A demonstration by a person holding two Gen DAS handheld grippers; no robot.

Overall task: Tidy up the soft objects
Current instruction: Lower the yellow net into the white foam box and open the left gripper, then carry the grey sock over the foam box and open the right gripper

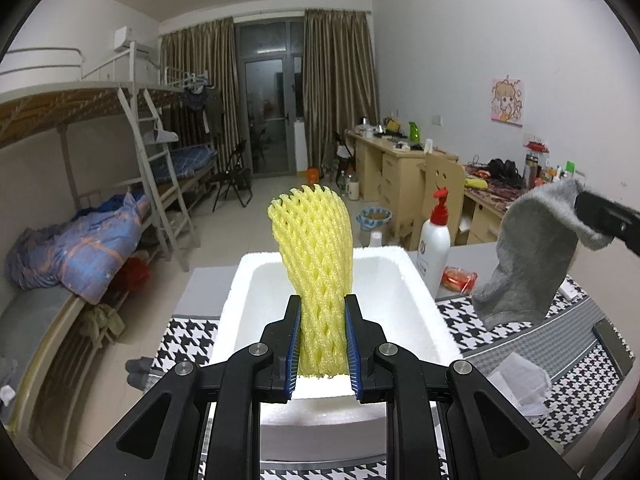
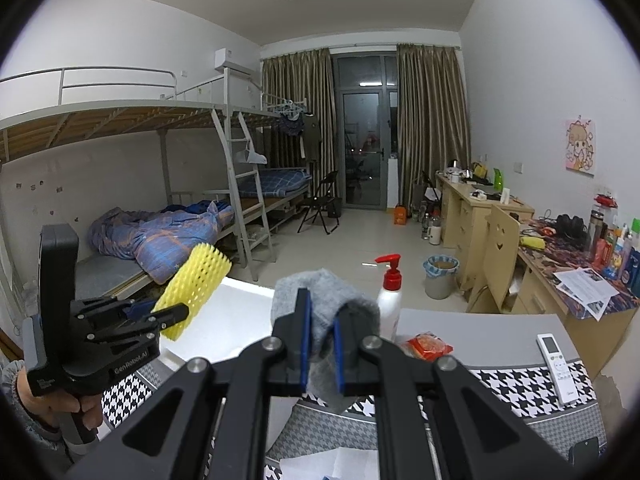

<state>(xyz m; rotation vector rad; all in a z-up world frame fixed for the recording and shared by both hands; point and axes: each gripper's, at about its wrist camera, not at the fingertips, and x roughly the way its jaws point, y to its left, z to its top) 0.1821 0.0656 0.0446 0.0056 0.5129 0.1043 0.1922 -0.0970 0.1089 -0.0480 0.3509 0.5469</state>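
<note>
The left claw [image 1: 322,340] grips a yellow foam net [image 1: 316,264] above the open white box [image 1: 424,300], while the right claw [image 2: 320,344] pinches a grey sock [image 2: 324,300] beside its rim.

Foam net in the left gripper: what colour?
Yellow foam net; shows best in the left wrist view.

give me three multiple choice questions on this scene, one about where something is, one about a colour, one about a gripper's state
1. Where does the white pump bottle stand?
A. inside the foam box
B. on the table right of the foam box
C. on the floor

2. What colour is the foam net?
A. yellow
B. pink
C. green

3. What is the right gripper doing?
A. open and empty
B. shut on a remote
C. shut on the grey sock

Answers:
1 B, the bottle rises beside the box's right wall.
2 A, the mesh sleeve in the left gripper is yellow.
3 C, the sock is pinched between the blue pads and hangs below.
</note>
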